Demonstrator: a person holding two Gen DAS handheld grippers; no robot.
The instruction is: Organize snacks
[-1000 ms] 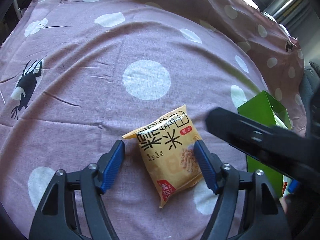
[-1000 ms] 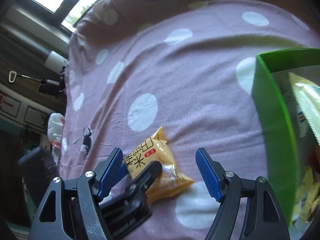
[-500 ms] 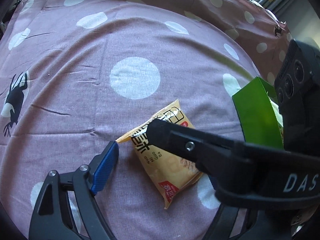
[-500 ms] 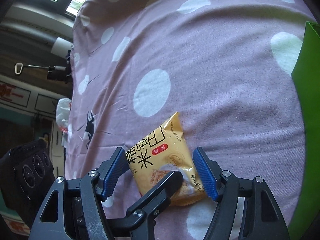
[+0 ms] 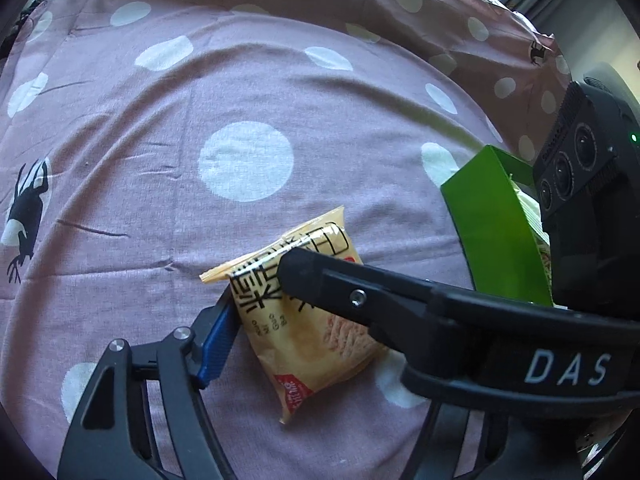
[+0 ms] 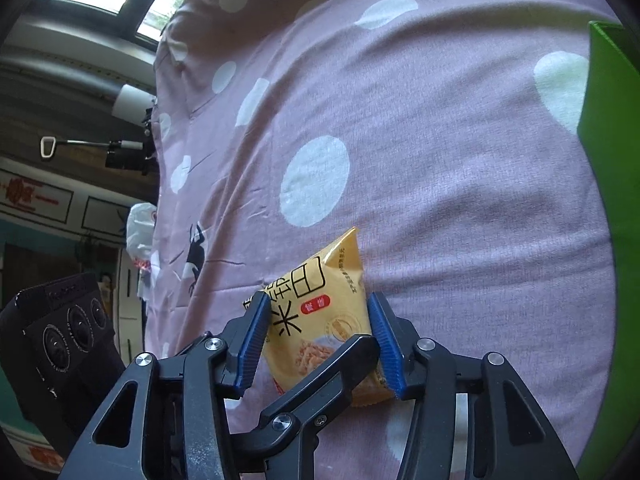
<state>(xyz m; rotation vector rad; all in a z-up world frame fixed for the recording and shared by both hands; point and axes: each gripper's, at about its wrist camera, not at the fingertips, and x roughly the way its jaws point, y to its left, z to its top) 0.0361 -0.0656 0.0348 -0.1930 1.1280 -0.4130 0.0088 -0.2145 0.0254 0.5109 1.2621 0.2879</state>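
Since both grippers are going for 1 yellow snack packet (image 6: pixel 320 320) on the purple cloth (image 6: pixel 440 160), right gripper (image 6: pixel 318 344) has just been closing and now pinches it; left gripper (image 5: pixel 296 320) closing too, 1 pad touching, other hidden, can't tell. I'd lift w/ the right only. Green box (image 5: pixel 496 232) nearby, w/ packets inside.

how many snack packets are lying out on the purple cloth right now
1. The yellow snack packet lies on the purple cloth, between the right gripper's blue pads. The green box beside it holds more, mostly hidden.
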